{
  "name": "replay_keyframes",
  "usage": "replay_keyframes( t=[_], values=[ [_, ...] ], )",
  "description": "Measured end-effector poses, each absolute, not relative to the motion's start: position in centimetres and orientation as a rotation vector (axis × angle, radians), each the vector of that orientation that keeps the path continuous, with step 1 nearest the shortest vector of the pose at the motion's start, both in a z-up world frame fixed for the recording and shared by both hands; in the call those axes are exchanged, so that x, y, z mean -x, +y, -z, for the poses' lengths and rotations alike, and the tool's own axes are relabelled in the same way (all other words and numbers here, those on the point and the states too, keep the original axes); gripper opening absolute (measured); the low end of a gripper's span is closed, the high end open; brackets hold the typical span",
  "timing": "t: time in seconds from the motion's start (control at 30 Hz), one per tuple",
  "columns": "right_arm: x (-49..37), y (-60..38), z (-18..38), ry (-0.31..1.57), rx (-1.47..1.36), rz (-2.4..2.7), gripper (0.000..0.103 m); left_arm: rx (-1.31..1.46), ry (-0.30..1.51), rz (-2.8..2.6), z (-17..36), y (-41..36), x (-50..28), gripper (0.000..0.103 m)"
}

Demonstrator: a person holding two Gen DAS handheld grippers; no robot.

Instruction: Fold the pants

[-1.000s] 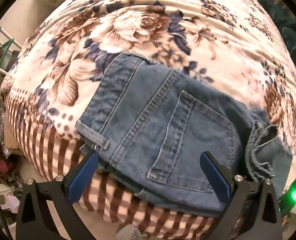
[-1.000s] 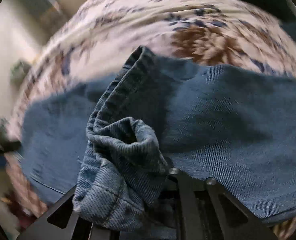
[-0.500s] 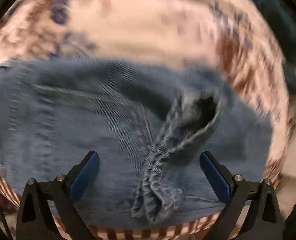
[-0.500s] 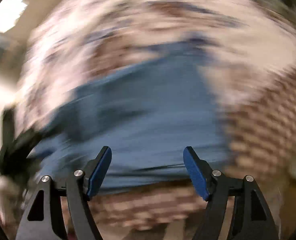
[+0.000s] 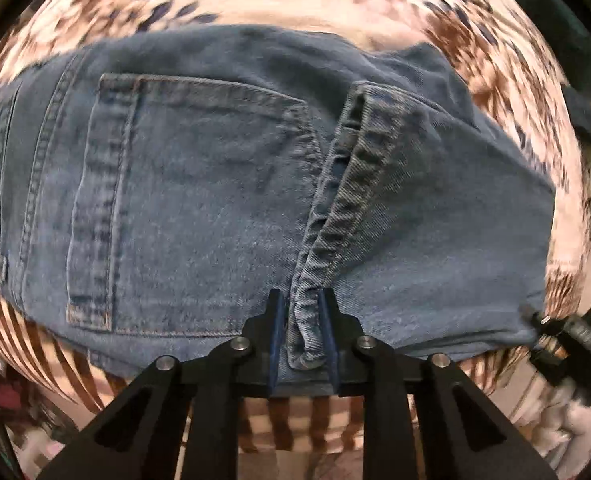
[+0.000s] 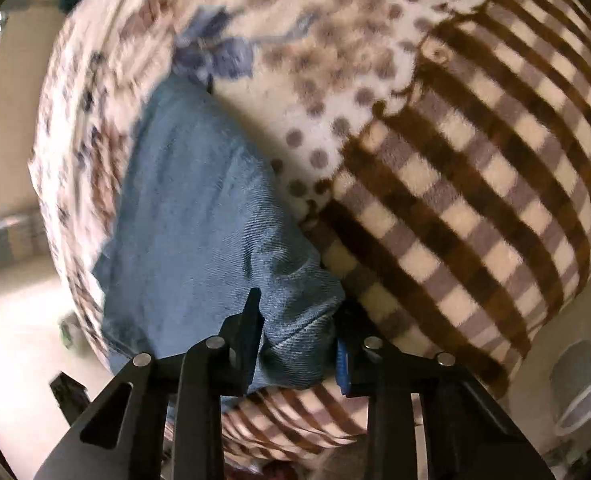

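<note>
Together, my left gripper (image 5: 302,332) and right gripper (image 6: 297,344) were closing on the jeans (image 5: 215,184) at the blanket's (image 6: 475,184) striped edge.
Hem (image 5: 351,184) and fold sat between the pads; lifting evenly would have kept layers aligned.

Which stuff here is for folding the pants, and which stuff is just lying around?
For the job:
- jeans
- left gripper, closing on the bunched hem
- right gripper, closing on a denim fold

Just there:
- flowery, checked blanket under the jeans
- dark cloth at the blanket's edge
- grey round thing on the floor
</note>
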State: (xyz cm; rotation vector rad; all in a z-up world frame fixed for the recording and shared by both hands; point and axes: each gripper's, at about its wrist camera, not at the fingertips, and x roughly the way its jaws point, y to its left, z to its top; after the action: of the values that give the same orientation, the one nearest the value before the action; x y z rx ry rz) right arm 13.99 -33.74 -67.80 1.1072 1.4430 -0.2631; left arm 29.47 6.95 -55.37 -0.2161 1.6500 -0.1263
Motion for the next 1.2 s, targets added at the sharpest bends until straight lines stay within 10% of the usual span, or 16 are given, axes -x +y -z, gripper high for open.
replay_keyframes(
  t=[0.2, 0.3, 0.63, 1.0, 1.1, 1.2],
  values=[
    [-15.8, -32.7, 66.9, 1.685, -0.831, 0.161, 0.071, 0.180, 1.552, 0.091, 49.6, 6.5, -29.5, 0.033],
    [-16.1, -32.3, 65.4, 1.684, -0.765, 0.148, 0.071, 0.151, 1.487, 0.141, 48.8, 3.9, -30.5, 0.048],
    [-16.0, -33.4, 68.3, 1.626, -0.962, 0.268, 0.072, -0.070, 1.600, 0.171, 57.0, 2.7, -29.7, 0.049],
    [-15.8, -34.6, 65.4, 1.682, -0.801, 0.259, 0.074, 0.354, 1.485, 0.098, 53.6, 11.4, -27.8, 0.053],
    [-16.6, -33.3, 61.7, 1.643, -0.645, 0.270, 0.074, 0.587, 1.391, 0.020, 52.5, 17.0, -25.8, 0.088],
    [-17.8, -31.1, 58.5, 1.603, -0.557, 0.262, 0.074, 0.812, 1.273, -0.120, 52.0, 23.7, -22.3, 0.093]
  ],
)
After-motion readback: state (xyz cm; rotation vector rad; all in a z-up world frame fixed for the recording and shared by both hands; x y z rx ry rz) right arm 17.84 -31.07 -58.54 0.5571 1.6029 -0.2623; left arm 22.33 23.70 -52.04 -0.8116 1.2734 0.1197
